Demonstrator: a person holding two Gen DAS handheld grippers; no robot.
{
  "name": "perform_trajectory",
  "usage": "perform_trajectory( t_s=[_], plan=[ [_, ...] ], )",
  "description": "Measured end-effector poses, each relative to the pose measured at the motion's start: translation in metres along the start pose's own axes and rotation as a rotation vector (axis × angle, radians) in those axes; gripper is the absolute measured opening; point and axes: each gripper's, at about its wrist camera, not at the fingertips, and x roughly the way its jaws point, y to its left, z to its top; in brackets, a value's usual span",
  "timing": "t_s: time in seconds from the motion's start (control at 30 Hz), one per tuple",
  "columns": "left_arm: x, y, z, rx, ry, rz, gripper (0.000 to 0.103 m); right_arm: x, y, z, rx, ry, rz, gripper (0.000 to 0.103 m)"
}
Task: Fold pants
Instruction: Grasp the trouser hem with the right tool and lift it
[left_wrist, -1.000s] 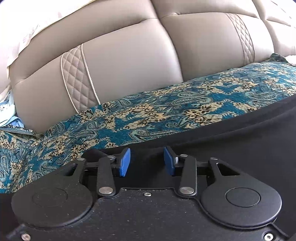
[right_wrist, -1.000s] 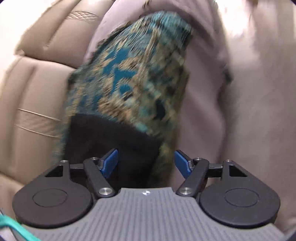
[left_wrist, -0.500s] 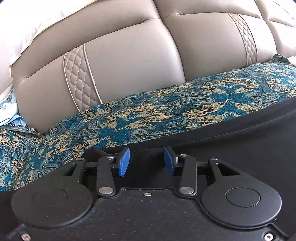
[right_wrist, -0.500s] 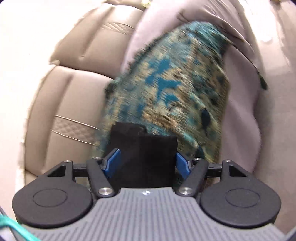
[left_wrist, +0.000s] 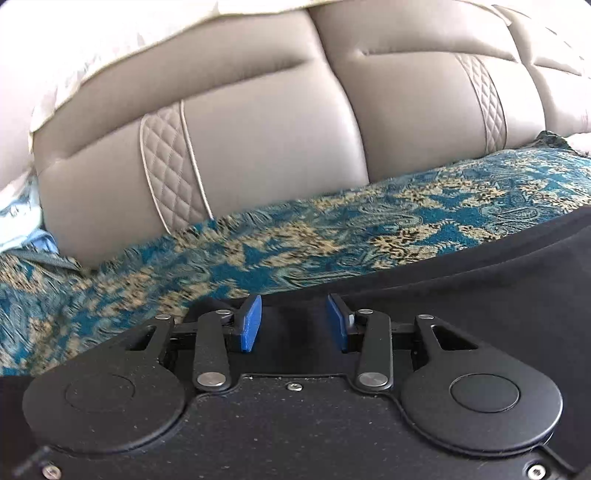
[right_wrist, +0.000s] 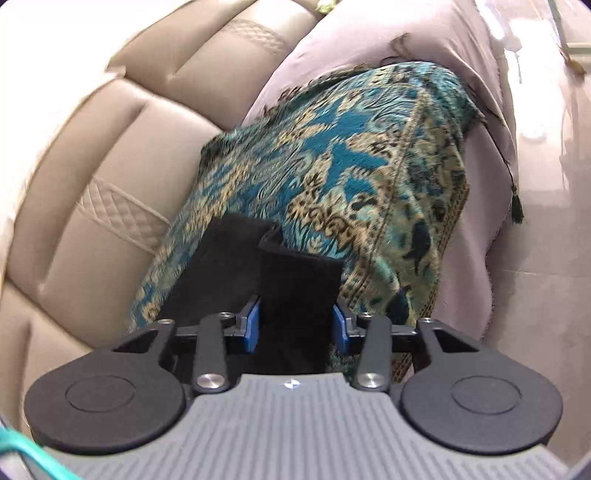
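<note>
Left wrist view: left gripper (left_wrist: 293, 319) sits low over the black pants (left_wrist: 480, 280), its 2 blue pads (left_wrist: 251, 323) spread apart with a clear gap; dark cloth lies under and between them, but neither pad presses on it.
Pants in left view: spread flat on the teal paisley throw (left_wrist: 332, 229), running off to the right edge; their upper edge lies just ahead of the fingertips.
Right wrist view: right gripper (right_wrist: 295, 325) has its 2 pads (right_wrist: 253, 325) against both sides of a raised fold of the pants (right_wrist: 299, 284); clamped or merely touching, I cannot tell.
Pants in right view: a 2nd flat layer lies just left of the fold, on the throw.
Backdrop: tan quilted sofa back (left_wrist: 266, 147) behind the throw; a mauve sheet (right_wrist: 369, 48) beyond it.
</note>
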Motion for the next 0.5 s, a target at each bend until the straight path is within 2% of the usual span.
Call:
perform_trajectory(
  t_s=[0.17, 0.2, 0.23, 0.3, 0.43, 0.5],
  plan=[
    [-0.012, 0.024, -0.005, -0.019, 0.029, 0.019, 0.039, 0.012, 0.028, -0.004, -0.205, -0.032, -0.097, 0.047],
    [-0.013, 0.029, -0.006, -0.033, 0.039, 0.023, 0.039, 0.012, 0.033, -0.005, -0.234, -0.038, -0.113, 0.042],
    [-0.014, 0.035, -0.008, -0.054, 0.052, 0.027, 0.039, 0.015, 0.039, -0.007, -0.266, -0.049, -0.141, 0.029],
    [-0.016, 0.045, -0.011, -0.093, 0.07, 0.032, 0.039, 0.018, 0.048, -0.008, -0.288, -0.058, -0.174, 0.014],
    [-0.03, 0.062, -0.017, -0.151, 0.074, 0.047, 0.039, 0.022, 0.066, -0.011, -0.252, -0.051, -0.167, 0.01],
    [-0.04, 0.07, -0.019, -0.178, 0.069, 0.05, 0.039, 0.022, 0.083, -0.018, -0.256, -0.051, -0.12, 0.01]
  ],
)
